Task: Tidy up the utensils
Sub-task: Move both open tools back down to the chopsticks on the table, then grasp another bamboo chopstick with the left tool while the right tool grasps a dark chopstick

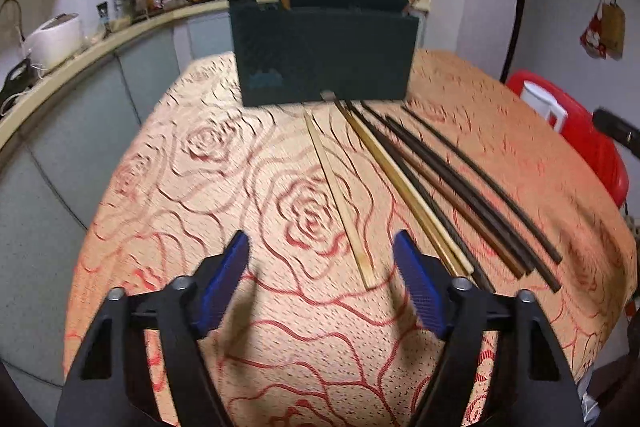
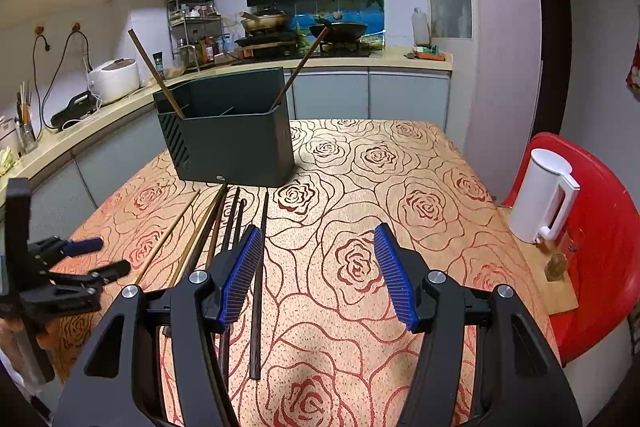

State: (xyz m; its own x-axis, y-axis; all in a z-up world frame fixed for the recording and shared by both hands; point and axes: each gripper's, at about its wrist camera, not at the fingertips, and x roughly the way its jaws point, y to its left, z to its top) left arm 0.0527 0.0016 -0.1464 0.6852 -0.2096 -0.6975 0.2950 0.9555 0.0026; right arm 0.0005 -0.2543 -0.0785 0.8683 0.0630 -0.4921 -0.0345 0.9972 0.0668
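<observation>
A dark green utensil holder [image 1: 326, 57] stands at the table's far side, also in the right wrist view [image 2: 230, 137], with a chopstick [image 2: 156, 73] leaning out at its left end and another [image 2: 302, 67] at its right. Several loose chopsticks lie in a row on the rose-patterned tablecloth: light bamboo ones [image 1: 340, 199] and dark ones [image 1: 472, 187]. My left gripper [image 1: 320, 267] is open and empty above the cloth, just left of the row; it also shows in the right wrist view [image 2: 108, 259]. My right gripper [image 2: 316, 267] is open and empty, with a dark chopstick [image 2: 258, 291] beside its left finger.
A red plastic chair [image 2: 600, 227] stands at the table's right edge with a white kettle [image 2: 542, 195] on a wooden board. A kitchen counter [image 2: 120, 107] with a rice cooker, spice rack and woks runs behind and to the left of the table.
</observation>
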